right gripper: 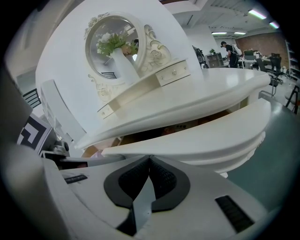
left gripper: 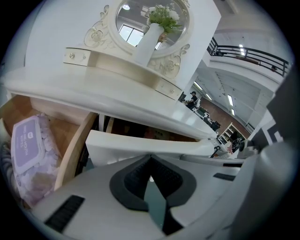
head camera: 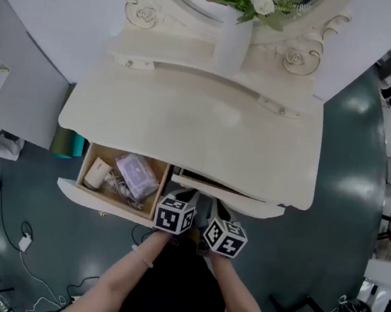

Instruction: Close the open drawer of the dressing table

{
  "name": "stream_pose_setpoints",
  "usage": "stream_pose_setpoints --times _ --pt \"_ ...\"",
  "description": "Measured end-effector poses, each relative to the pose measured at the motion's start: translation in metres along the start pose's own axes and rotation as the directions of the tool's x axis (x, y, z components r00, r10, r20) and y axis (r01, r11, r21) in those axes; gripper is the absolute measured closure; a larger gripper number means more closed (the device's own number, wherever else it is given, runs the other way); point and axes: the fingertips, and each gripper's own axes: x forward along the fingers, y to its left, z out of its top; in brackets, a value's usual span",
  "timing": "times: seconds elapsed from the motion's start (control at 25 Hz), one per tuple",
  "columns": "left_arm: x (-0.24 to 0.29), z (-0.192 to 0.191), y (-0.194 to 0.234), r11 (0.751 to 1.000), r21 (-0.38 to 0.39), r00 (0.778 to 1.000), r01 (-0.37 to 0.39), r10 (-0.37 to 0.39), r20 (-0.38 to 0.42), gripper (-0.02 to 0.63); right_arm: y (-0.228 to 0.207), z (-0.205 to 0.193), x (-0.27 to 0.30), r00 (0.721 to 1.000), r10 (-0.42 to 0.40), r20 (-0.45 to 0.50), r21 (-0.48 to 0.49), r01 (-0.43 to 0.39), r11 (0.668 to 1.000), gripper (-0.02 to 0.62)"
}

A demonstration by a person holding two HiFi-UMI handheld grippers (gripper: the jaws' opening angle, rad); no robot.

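Holding left gripper (head camera: 188, 199) and right gripper (head camera: 221, 211), both closed on nothing, just at the slightly open middle drawer (head camera: 253, 206) at six o'clock of the dressing table (head camera: 186, 122), likely needing square, even pressure toward twelve o'clock.

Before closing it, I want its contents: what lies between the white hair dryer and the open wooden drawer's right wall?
A lilac soft plastic pack of wipes; the head view shows it best.
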Motion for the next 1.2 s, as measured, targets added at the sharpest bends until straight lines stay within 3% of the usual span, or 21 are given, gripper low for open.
stream_pose_setpoints --times 0.6,1.2 --pt "0.014 0.02 0.005 1.0 -0.013 0.999 -0.026 0.026 0.03 0.58 -0.002 0.018 0.016 1.0 0.009 0.02 -0.001 -0.009 1.0 0.58" --pt "0.029 0.038 0.008 0.998 -0.038 0.993 -0.047 0.051 0.102 0.58 -0.003 0.036 0.031 0.991 0.029 0.129 -0.037 -0.024 0.999 0.58"
